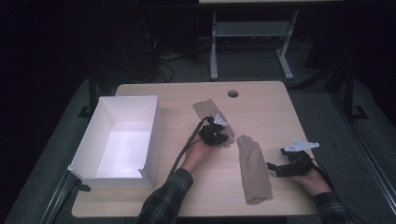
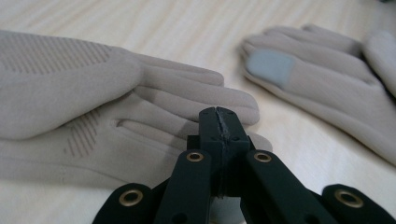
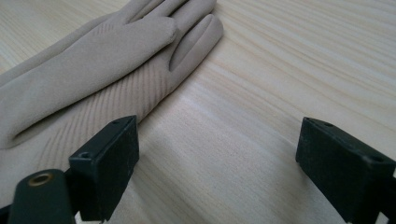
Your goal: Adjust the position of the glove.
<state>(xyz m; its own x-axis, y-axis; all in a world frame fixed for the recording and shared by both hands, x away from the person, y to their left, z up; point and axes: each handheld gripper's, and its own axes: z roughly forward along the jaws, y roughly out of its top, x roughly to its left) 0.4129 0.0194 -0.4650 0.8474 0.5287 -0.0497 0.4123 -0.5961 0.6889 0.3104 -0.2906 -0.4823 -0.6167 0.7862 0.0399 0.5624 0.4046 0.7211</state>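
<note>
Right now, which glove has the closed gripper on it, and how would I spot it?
Start at the big white open box on the light wooden table. To its right lie two beige fabric gloves. It is the farther glove, under the shut left gripper; the nearer glove lies untouched.

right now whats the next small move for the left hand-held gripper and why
Probably lift the far glove a little: the left hand-held gripper has its jaws pressed together at that glove's fingers, seemingly pinching fabric, and the white box stands open at its left.
</note>
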